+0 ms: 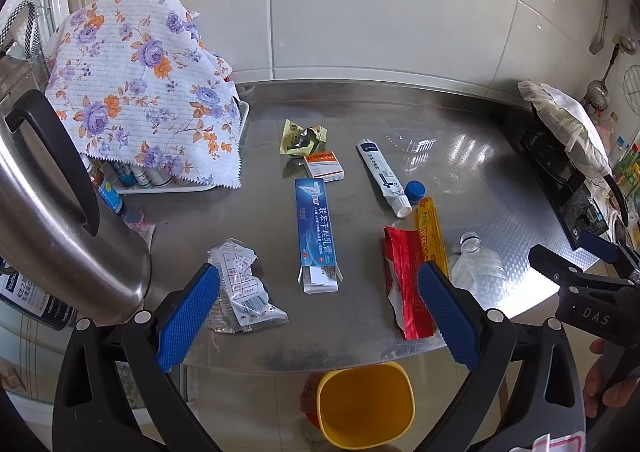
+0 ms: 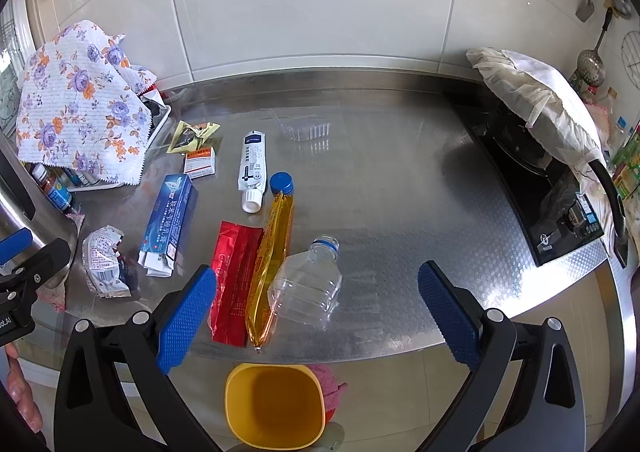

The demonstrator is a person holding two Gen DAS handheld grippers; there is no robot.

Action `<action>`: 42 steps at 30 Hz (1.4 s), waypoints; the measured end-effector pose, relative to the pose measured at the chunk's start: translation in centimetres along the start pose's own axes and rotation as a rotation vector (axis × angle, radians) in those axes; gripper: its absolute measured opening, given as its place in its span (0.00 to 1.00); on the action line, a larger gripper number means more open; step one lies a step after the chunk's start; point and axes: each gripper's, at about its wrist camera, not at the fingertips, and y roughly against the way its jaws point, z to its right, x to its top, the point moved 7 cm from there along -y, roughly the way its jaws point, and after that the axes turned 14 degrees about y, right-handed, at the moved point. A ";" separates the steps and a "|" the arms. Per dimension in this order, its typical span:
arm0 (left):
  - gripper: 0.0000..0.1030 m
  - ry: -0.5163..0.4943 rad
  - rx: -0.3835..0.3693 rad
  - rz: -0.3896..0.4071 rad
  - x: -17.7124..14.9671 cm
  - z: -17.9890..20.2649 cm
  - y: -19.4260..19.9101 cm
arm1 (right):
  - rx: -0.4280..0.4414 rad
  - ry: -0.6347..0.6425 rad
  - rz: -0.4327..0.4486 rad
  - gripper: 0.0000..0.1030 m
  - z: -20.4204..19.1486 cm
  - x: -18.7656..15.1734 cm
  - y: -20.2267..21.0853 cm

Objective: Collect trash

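Trash [image 1: 319, 236] all lies on the counter ahead of my spread, empty jaws; yellow bin [image 2: 274, 404] below them holds nothing yet.

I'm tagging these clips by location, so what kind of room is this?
Most likely a home kitchen: a steel countertop runs along a white tiled wall, with a cooktop at its right end and a slotted ladle hanging nearby.
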 end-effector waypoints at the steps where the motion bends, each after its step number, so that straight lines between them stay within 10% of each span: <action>1: 0.96 0.000 0.000 -0.001 0.0 0.0 0.0 | -0.001 -0.001 0.000 0.97 0.0 0.0 0.0; 42: 0.96 0.074 -0.038 -0.066 -2.1 -2.8 -3.0 | 0.005 -0.032 -0.044 0.97 0.1 -1.3 -2.3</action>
